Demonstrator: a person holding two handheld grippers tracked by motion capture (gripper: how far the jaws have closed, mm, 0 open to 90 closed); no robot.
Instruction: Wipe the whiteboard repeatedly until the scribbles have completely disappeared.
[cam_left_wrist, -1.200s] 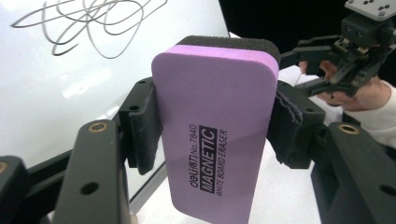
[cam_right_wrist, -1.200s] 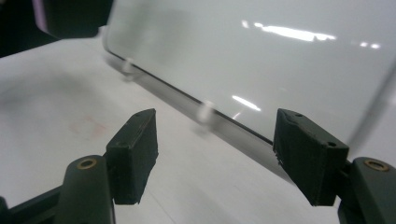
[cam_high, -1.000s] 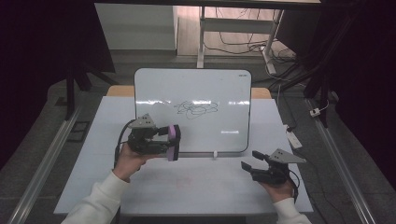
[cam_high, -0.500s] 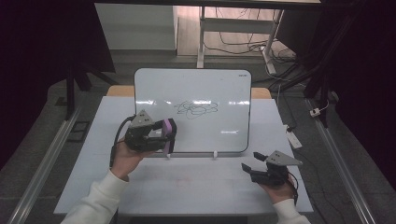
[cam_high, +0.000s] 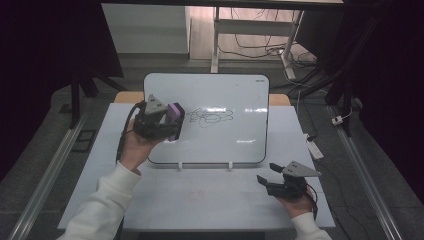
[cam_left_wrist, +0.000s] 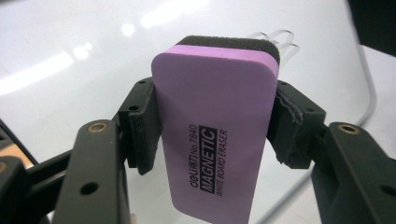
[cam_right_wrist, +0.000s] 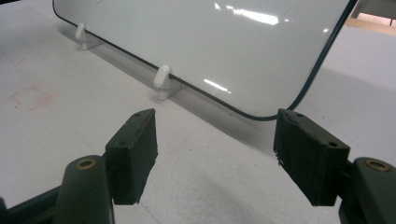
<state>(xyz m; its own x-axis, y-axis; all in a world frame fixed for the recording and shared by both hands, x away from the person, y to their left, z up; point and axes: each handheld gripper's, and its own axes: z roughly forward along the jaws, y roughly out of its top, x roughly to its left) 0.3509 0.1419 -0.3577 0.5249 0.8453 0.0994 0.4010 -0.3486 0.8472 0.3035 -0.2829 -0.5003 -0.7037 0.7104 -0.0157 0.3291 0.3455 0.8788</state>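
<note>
Left hand-held gripper (cam_high: 167, 122) clamps one purple foam magnetic eraser (cam_left_wrist: 215, 126) against the white rectangular whiteboard (cam_high: 235, 137); right hand-held gripper (cam_high: 267, 181) half-open, empty, below the whiteboard.

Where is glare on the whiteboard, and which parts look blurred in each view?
High view: dim, dark surroundings, faint reflections low on the whiteboard. Left gripper view: soft, blurred glare patches on the board behind the sharp purple eraser. Right gripper view: bright streaks near the top; the near tongs look soft.

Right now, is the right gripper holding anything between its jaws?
No, the right gripper has open jaws with bare table between them.
</note>
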